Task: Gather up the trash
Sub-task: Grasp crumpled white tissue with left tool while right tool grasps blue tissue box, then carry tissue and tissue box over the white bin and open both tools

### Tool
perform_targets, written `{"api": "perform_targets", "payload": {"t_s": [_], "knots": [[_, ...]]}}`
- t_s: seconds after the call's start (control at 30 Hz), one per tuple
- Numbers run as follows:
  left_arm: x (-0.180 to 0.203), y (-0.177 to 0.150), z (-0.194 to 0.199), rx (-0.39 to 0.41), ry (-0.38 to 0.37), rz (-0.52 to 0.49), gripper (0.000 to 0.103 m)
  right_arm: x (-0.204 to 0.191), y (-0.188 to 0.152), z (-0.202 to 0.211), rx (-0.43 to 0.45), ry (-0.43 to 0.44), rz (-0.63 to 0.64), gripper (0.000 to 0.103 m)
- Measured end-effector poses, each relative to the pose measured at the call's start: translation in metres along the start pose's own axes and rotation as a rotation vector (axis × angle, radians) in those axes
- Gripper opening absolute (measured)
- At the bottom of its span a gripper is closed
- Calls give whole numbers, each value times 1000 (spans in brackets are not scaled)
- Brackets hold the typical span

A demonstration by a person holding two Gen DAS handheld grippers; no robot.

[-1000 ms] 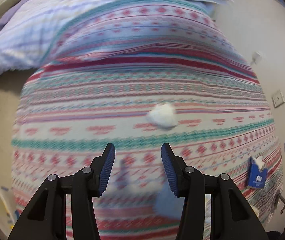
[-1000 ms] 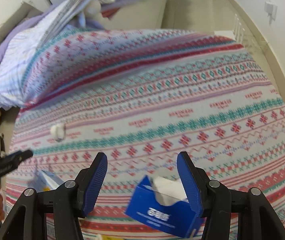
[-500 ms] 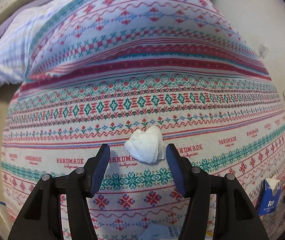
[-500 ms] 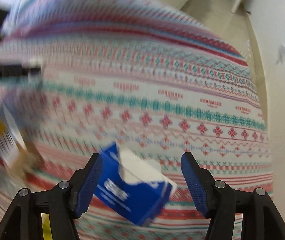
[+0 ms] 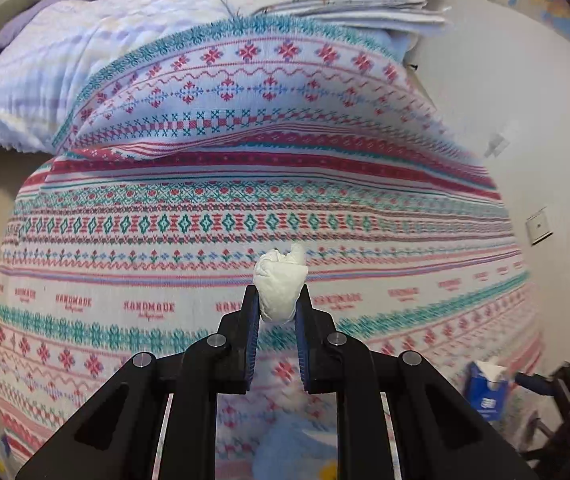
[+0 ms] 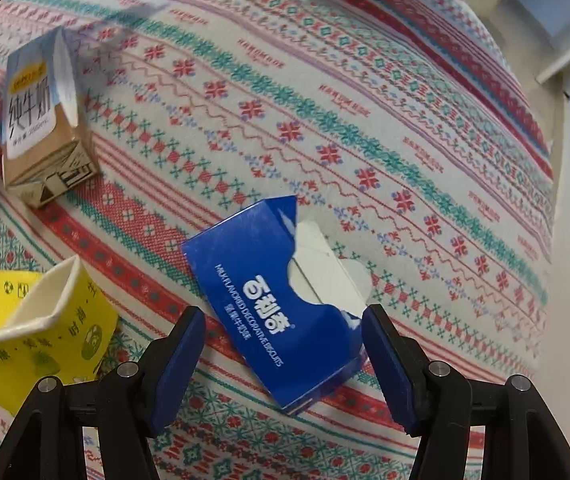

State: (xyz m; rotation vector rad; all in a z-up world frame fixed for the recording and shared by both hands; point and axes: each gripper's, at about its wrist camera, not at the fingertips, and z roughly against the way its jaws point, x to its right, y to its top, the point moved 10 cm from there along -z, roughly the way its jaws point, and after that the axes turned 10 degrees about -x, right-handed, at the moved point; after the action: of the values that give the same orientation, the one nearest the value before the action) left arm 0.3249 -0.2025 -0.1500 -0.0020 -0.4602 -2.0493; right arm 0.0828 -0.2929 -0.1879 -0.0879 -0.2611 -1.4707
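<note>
A crumpled white tissue point(image 5: 281, 280) sits between the blue pads of my left gripper point(image 5: 279, 300), whose jaws are closing and press on its lower half above the patterned bedspread point(image 5: 165, 240). In the right wrist view an opened blue biscuit box point(image 6: 253, 292) lies flat on the bedspread point(image 6: 405, 128), between the fingers of my right gripper point(image 6: 285, 316), which is open; its left pad stands apart from the box. The same box point(image 5: 485, 388) shows small at the lower right of the left wrist view.
A brown and white milk carton point(image 6: 41, 120) lies on its side at the left. A crushed yellow paper cup point(image 6: 33, 328) lies at the lower left. A pale quilt point(image 5: 25, 80) is bunched at the bed's head. A white wall point(image 5: 545, 120) with a socket borders the right.
My left gripper's jaws closed onto the tissue, which lay between open pads half a second ago. My right gripper rolled and sank closer to the blue box, staying open.
</note>
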Motion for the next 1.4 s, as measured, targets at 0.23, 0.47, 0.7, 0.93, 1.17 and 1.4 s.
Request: {"api": "perform_targets", "payload": {"t_s": [0.23, 0.47, 0.7, 0.93, 1.17, 1.4], "knots": [[3, -39, 52, 6, -62, 13, 18, -2, 4, -13, -15, 20, 33, 21], [8, -57, 99, 52, -94, 43, 18, 33, 21, 38, 182, 172, -199, 1], [-15, -78, 117, 60, -95, 88, 18, 44, 24, 52, 225, 214, -308, 0], [-52, -103, 159, 133, -86, 132, 18, 57, 33, 75, 315, 269, -387, 0], [-133, -140, 181, 152, -79, 296, 18, 46, 49, 113, 456, 365, -418, 0], [-231, -176, 192, 160, -78, 500, 18, 1, 73, 153, 579, 506, -375, 0]]}}
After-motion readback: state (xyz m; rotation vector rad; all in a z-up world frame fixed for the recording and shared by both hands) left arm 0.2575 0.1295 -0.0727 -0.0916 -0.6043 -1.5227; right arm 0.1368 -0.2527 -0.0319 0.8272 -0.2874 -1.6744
